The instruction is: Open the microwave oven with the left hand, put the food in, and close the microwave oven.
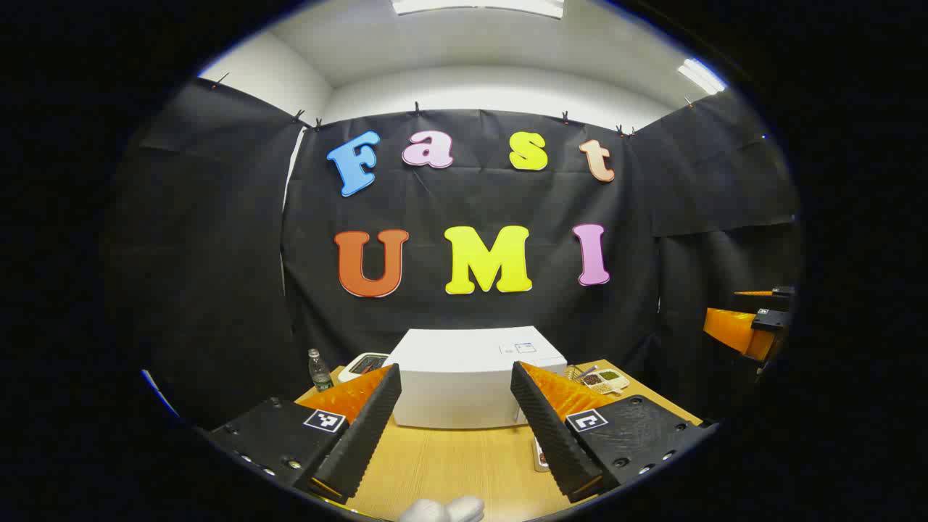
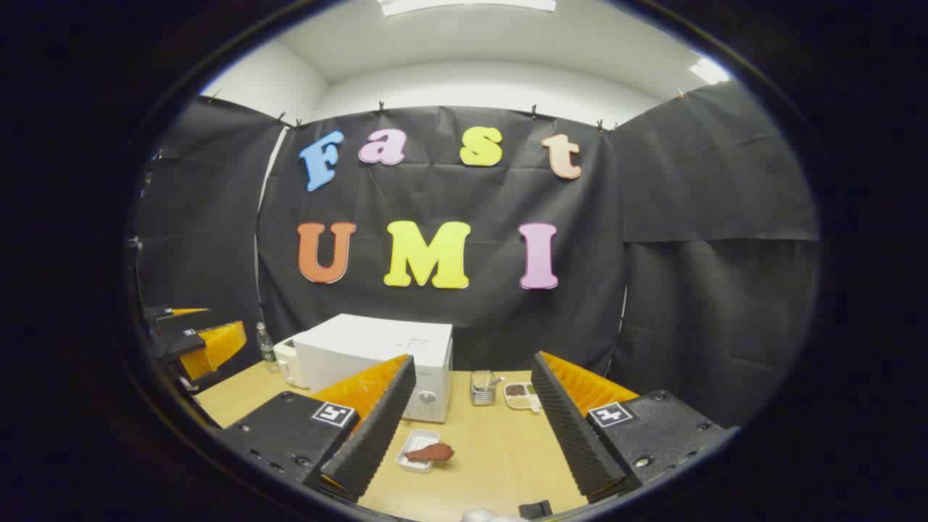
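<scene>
A white microwave oven (image 1: pixel 471 377) stands at the back of the wooden table, door closed; the right gripper view shows it (image 2: pixel 377 359) from the right, with a round knob on its front. A small white tray with a brown piece of food (image 2: pixel 428 452) lies on the table in front of it. My left gripper (image 1: pixel 453 464) hangs open above the table, facing the microwave. My right gripper (image 2: pixel 467 464) is open too, above and just right of the food. Each view catches the other gripper at its edge: the right gripper (image 1: pixel 747 326) and the left gripper (image 2: pixel 192 341).
A small bottle (image 1: pixel 319 370) and a white appliance (image 1: pixel 362 365) stand left of the microwave. Right of it sit a wire holder (image 2: pixel 482 386) and a divided dish of small foods (image 2: pixel 522 394). A white glove (image 1: pixel 442 510) shows at the bottom edge.
</scene>
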The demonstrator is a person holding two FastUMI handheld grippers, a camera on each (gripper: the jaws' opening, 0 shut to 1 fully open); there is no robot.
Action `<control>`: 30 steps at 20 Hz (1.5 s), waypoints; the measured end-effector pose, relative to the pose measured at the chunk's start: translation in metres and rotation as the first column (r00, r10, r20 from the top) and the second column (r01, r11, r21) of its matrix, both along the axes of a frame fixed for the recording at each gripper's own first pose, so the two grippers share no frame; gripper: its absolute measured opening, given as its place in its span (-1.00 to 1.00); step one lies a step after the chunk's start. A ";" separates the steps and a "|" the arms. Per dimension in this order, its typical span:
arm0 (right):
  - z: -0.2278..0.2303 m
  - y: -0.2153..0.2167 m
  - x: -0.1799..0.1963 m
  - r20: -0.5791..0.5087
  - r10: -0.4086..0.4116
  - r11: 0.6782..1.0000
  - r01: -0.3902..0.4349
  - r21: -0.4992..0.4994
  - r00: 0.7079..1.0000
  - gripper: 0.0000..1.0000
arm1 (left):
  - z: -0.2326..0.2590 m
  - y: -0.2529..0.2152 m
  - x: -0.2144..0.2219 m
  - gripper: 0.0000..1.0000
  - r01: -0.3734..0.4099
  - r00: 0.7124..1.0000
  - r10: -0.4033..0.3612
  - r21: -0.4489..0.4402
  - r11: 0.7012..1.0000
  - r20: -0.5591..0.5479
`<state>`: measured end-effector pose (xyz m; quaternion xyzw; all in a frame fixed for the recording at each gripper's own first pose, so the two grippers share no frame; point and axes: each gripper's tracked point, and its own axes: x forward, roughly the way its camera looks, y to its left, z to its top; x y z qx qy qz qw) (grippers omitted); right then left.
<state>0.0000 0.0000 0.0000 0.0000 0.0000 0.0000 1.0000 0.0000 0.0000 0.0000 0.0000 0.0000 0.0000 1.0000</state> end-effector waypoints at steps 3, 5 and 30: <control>0.000 0.005 -0.001 -0.004 0.008 1.000 -0.008 0.008 1.000 0.90 | 0.002 0.002 -0.004 0.89 0.005 1.000 -0.005 0.005 1.000 0.011; -0.001 0.009 -0.001 -0.004 0.012 1.000 -0.012 -0.006 1.000 1.00 | 0.005 0.004 -0.006 0.89 0.007 1.000 -0.007 0.008 1.000 0.019; -0.008 -0.075 0.087 -0.114 0.006 0.997 -0.015 -0.075 0.993 1.00 | -0.162 -0.130 0.187 0.89 0.079 0.994 -0.076 0.034 0.996 -0.078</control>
